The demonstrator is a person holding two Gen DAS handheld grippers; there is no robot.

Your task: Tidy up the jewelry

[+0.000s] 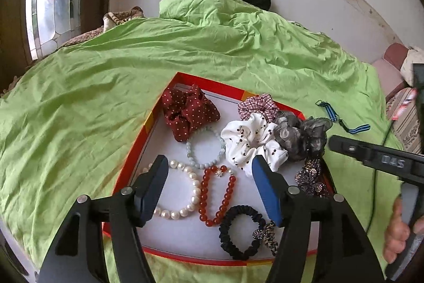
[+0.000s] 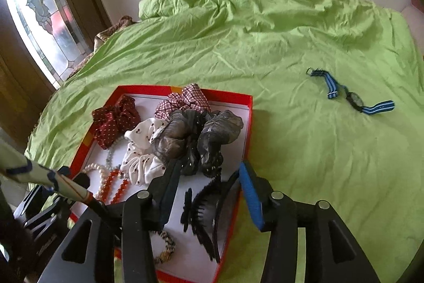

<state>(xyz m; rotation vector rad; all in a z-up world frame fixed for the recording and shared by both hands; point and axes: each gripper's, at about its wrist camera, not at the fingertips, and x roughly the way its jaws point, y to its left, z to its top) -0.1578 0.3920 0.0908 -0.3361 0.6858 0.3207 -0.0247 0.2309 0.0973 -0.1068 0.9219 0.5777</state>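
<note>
On the bed, nearest the cameras: a red-rimmed tray (image 1: 137, 150) on the green sheet (image 1: 79, 97), with both tongs hanging over its near end.
Left gripper (image 1: 210, 190): jaws apart with nothing between the pads; it hangs above the red bead bracelet (image 1: 212, 200) and pearl bracelet (image 1: 185, 192).
Right gripper (image 2: 209, 203): jaws also apart and gripping nothing; a black hair clip (image 2: 204, 214) lies in the tray below the gap.
Mid tray: a pale bead bracelet (image 1: 205, 150), a dark scrunchie (image 1: 241, 232), then the white scrunchie (image 1: 251, 145), grey scrunchie (image 2: 196, 139) and maroon dotted one (image 1: 189, 110) toward the far rim.
Beyond the tray: a blue-striped watch (image 2: 352, 94) lies alone on the sheet, well apart from the tray, the only piece I see still outside it.
Bearing: from the right gripper the watch lies ahead and to the right.
Long axis: the strap runs slantwise, far-left end to near-right end, dial near the middle.
Nearer hand: the right, by my reading; the left gripper has the tray between it and the watch.
Likely next: reach out with the right gripper and pinch across the strap.
</note>
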